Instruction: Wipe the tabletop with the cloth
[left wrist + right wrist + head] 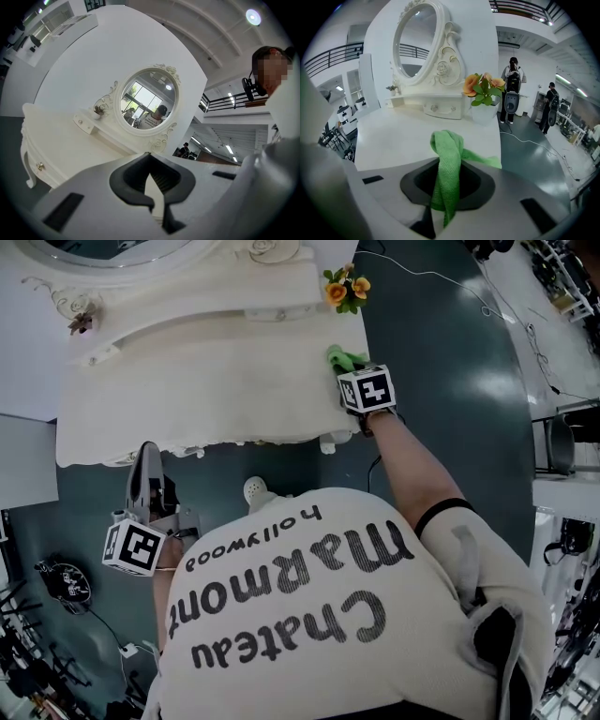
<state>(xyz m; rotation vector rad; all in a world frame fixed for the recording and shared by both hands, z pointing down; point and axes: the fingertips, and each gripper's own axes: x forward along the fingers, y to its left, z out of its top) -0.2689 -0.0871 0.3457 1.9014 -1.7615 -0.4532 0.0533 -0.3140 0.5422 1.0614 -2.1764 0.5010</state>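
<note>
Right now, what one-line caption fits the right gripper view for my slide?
The right hand-held gripper, shut on the green cloth, at the white dressing table near the flower pot.

My head camera looks steeply down over my shoulders onto the counter. The camera on my left tongs faces the mirror from low beside the counter. My right tongs' camera rides close above the counter; all three share it.

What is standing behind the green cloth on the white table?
Behind the green cloth, held in the right gripper, stand a white pot of orange flowers, a small drawer unit and an oval mirror. The tabletop directly beneath the cloth is covered.
</note>
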